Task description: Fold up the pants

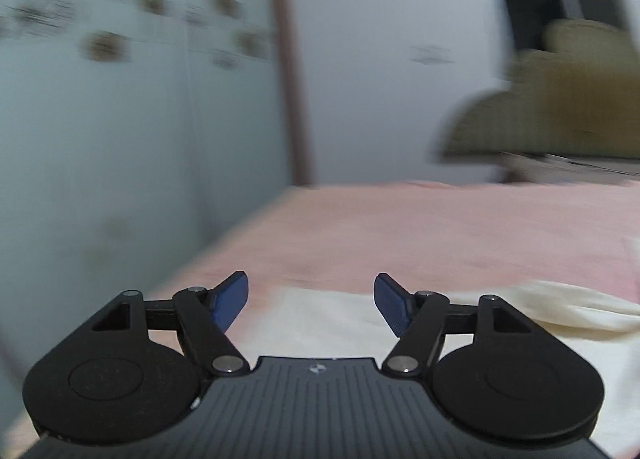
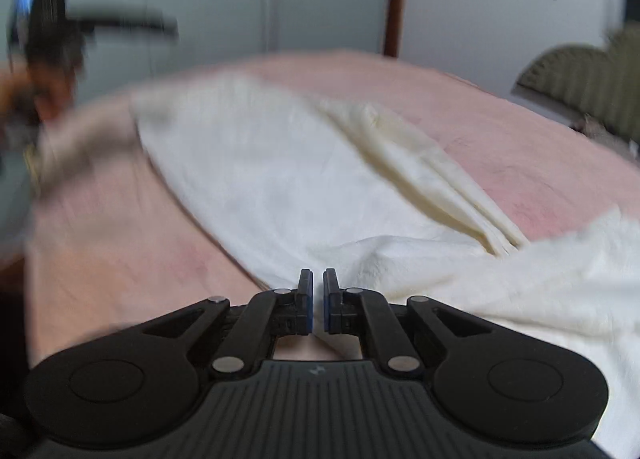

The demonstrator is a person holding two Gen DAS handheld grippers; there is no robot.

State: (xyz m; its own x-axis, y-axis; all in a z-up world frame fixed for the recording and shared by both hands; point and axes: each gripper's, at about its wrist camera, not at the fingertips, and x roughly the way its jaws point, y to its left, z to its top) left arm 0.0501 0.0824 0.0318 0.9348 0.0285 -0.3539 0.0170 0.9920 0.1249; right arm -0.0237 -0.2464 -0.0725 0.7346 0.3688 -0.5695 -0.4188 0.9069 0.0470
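Lying on the pink bed cover (image 2: 500, 127), the cream pants (image 2: 280, 187) are spread ahead of the right gripper (image 2: 317, 301), whose jaws are pressed together, apparently on a fabric edge, probably anchoring it. The left gripper (image 1: 311, 301) is held wide apart and empty above the cloth.

Soft, even indoor light with no hard shadows. Motion blur smears the wall (image 1: 120, 59) and the sofa (image 1: 560, 99) at 2 o'clock. Fisheye bending curves the edges, and the corners go dark. Near mechanisms stay sharp.
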